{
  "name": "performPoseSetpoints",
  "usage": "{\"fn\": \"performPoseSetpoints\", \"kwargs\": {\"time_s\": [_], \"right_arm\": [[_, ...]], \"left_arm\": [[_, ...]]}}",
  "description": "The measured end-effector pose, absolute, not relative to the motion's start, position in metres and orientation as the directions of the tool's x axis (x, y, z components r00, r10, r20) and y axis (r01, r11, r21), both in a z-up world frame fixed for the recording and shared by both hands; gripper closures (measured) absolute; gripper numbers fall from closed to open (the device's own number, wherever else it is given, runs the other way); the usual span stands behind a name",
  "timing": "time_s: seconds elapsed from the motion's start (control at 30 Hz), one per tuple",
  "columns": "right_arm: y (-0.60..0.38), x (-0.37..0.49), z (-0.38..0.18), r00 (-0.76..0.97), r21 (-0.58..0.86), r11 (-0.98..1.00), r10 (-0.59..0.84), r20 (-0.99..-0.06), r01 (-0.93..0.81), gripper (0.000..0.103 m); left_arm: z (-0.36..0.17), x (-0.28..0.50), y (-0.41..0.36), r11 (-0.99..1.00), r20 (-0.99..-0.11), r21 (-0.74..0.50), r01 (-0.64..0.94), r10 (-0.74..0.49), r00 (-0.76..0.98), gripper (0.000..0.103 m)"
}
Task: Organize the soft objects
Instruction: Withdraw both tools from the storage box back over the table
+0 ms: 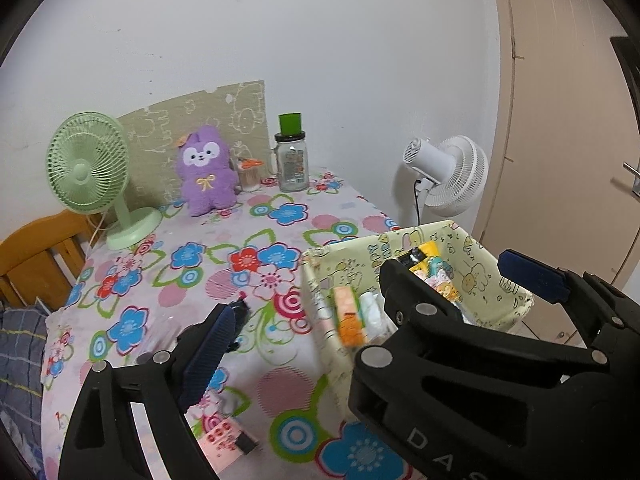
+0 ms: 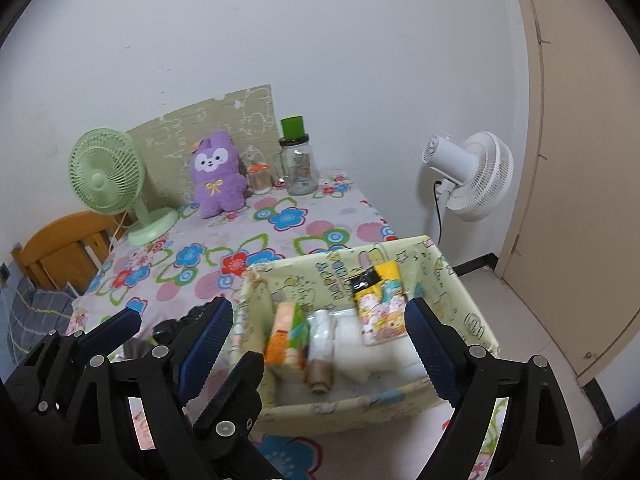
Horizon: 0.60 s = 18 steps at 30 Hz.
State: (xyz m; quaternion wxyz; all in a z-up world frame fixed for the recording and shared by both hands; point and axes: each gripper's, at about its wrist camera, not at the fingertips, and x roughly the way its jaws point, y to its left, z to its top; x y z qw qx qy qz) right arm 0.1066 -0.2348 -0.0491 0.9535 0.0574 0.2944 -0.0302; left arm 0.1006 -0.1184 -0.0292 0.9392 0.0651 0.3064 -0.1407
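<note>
A purple plush toy [image 1: 207,172] sits upright at the far end of the flowered table [image 1: 240,240], also in the right wrist view [image 2: 218,176]. A pale yellow fabric basket [image 1: 488,264] stands at the table's near right, holding packets, an orange box and white soft items [image 2: 352,340]. My left gripper [image 1: 372,304] is open and empty, its fingers straddling the basket's left wall. My right gripper [image 2: 320,340] is open and empty, just above the basket [image 2: 460,280]. The left gripper [image 2: 176,328] shows at the left of the right wrist view.
A green desk fan [image 1: 90,176] stands at the table's far left. A glass jar with a green lid [image 1: 291,160] and a small orange-lidded jar [image 1: 250,176] stand beside the plush. A white floor fan [image 1: 448,176] stands right of the table. A wooden chair [image 1: 36,252] is at left.
</note>
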Motion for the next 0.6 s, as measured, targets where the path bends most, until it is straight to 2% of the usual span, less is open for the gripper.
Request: {"fn": "performPoseSetpoints", "kwargs": {"time_s": [0.6], "right_arm": [[-0.169,0.074,-0.061,0.832,0.098,0.995,0.039,-0.553,0.019,0.013]], "left_arm": [[-0.037,0.062,-0.053,0.970,-0.577,0.066,0.235,-0.155,0.802,0.009]]}}
